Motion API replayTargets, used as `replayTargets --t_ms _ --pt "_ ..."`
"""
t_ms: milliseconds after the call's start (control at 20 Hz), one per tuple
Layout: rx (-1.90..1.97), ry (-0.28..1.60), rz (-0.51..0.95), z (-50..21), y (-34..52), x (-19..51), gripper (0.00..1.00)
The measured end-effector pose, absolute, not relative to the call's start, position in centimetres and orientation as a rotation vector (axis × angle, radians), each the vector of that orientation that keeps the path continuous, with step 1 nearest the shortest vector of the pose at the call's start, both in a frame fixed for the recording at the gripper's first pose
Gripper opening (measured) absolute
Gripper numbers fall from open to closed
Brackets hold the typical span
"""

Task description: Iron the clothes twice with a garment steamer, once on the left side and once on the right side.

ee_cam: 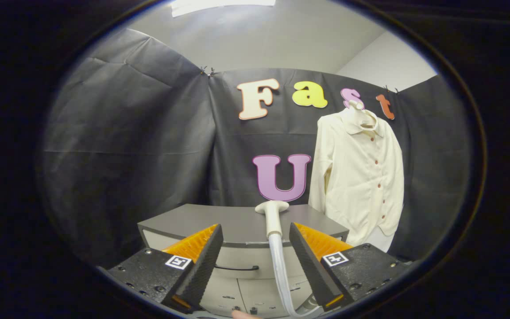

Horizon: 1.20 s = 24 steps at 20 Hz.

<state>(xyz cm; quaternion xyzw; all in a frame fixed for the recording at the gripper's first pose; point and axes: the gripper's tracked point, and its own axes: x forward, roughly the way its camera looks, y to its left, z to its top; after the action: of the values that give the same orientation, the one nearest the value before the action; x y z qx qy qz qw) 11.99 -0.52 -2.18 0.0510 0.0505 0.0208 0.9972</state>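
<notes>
Basically nothing ironed yet: hand-held gripper (255, 248) fingers spread apart, lower centre, steamer head (272, 217) lying between them on grey worktop (233, 221), ungrabbed. Cream shirt (361, 177) hanging right of centre, both sides left.

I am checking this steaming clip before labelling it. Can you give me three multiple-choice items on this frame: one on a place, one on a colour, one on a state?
1. Where does the steamer head lie?
A. on top of the grey cabinet
B. hooked on the shirt
C. on the floor

2. What colour is the hanging shirt?
A. blue
B. cream
C. red

3. How do the fingers of the gripper stand?
A. shut on the steamer head
B. shut on the hose
C. open, holding nothing

Answers: 1 A, the head rests on the cabinet top just beyond the fingers, the shirt hanging off to one side. 2 B, the cloth is cream with small dark buttons. 3 C, the fingers are spread apart and the hose runs between them untouched.
</notes>
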Motion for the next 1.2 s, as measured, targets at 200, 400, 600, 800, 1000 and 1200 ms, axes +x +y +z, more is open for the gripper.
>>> replayTargets --t_ms 200,400,600,800,1000,1200 --pt "0.123 0.125 0.036 -2.6 -0.8 15.3 0.92" --pt "0.134 0.165 0.013 -3.9 -1.1 19.1 0.92" --pt "0.135 0.214 0.019 -5.8 -0.7 22.9 0.92" --pt "0.125 0.234 0.015 -7.2 -0.4 26.4 0.91" --pt "0.081 0.304 0.003 -9.9 -0.4 28.5 0.88" --pt "0.092 0.34 0.0 -11.4 -0.2 29.4 0.86"
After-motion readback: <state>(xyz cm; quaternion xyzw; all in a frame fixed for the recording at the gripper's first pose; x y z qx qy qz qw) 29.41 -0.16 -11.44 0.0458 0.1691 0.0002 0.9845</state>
